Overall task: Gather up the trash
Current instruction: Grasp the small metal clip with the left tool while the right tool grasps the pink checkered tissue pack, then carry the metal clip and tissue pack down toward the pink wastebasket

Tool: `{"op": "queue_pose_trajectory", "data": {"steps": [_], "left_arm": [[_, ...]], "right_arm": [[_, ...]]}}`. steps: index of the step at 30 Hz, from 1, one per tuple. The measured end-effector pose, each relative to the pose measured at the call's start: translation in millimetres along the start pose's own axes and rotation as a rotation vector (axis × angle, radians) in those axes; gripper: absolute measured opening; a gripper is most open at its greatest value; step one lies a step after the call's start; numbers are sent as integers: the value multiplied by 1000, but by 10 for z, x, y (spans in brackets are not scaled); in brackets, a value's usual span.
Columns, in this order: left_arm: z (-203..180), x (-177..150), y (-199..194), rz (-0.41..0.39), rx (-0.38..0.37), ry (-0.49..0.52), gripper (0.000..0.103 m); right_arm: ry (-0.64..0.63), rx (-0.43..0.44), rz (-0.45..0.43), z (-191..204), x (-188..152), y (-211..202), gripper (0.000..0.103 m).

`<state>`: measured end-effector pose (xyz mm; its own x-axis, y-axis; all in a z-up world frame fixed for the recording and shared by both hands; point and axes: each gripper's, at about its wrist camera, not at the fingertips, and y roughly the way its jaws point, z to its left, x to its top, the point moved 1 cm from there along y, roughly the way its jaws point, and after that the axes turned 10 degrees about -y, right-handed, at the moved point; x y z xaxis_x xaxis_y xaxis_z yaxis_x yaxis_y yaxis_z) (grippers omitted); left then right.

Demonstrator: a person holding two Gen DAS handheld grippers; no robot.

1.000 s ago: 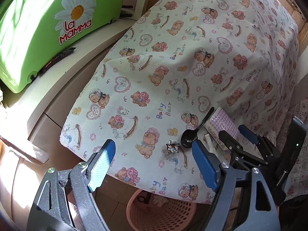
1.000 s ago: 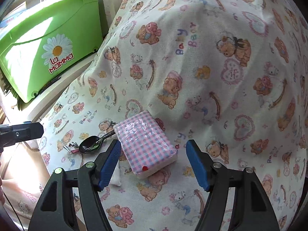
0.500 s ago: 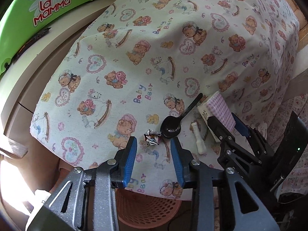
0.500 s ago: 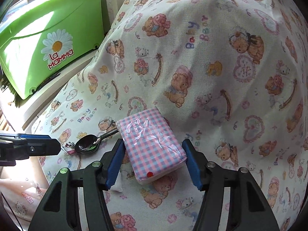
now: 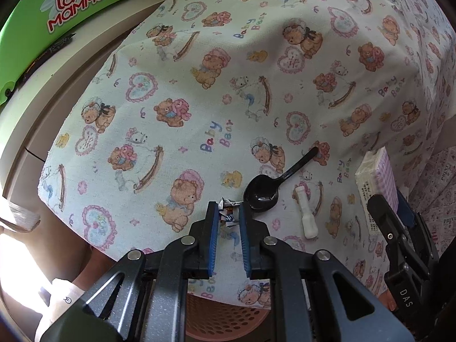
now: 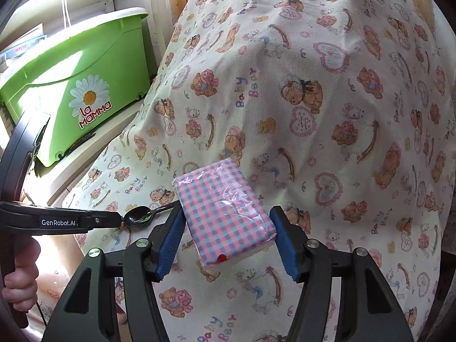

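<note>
My left gripper (image 5: 228,213) is shut on a small crumpled wrapper (image 5: 228,211) lying on the teddy-bear cloth near the table's front edge. A black plastic spoon (image 5: 270,185) lies just right of it, and a white paper stick (image 5: 306,216) further right. My right gripper (image 6: 225,228) is shut on a pink and blue checked tissue pack (image 6: 225,216), its blue pads pressing both long sides; the pack also shows in the left wrist view (image 5: 376,182). The left gripper shows at the left of the right wrist view (image 6: 114,219), beside the spoon (image 6: 139,218).
A pink perforated basket (image 5: 225,316) stands on the floor under the table's front edge. A green La Mamma tub (image 6: 79,85) sits on a white unit to the left. The teddy-bear cloth (image 5: 256,85) covers the table.
My left gripper moved forward and closed on the crumpled wrapper. My right gripper closed in on the tissue pack and now presses its sides.
</note>
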<state>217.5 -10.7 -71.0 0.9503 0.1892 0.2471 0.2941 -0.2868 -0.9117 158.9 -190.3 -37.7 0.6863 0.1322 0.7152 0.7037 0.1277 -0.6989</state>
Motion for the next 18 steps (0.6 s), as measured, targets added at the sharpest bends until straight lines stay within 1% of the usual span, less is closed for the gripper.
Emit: {"op": "queue_pose_trajectory", "data": {"steps": [1,3,5,6,7,10,14,16,18], "left_arm": [[-7,-1,1,-1,1,3,13],[36,-9,-22,-4,-6,18,3],[72,13,-21,22,-49,6,2],[114,20,-47,22,-64,-12,2],[136,29,-80,11,-63,-14,2],[140,20,-211,-54,-16,18,2],[107,-13,-335,-95,-22,38,2],[81,-61,-399,-130,2,62,2],[36,-122,-493,-184,49,100,2]], "right_arm": [[-1,-1,1,8,-4,-2,63],[-2,0,5,1,-24,-23,63],[-6,-2,8,-3,-44,-42,63],[-7,-6,9,-9,-54,-57,63],[-7,-9,9,-16,-63,-72,63],[5,-4,6,-52,-90,-129,63],[23,0,2,-86,-122,-190,63],[31,-1,3,-100,-151,-216,63],[39,-5,5,-109,-180,-241,63]]}}
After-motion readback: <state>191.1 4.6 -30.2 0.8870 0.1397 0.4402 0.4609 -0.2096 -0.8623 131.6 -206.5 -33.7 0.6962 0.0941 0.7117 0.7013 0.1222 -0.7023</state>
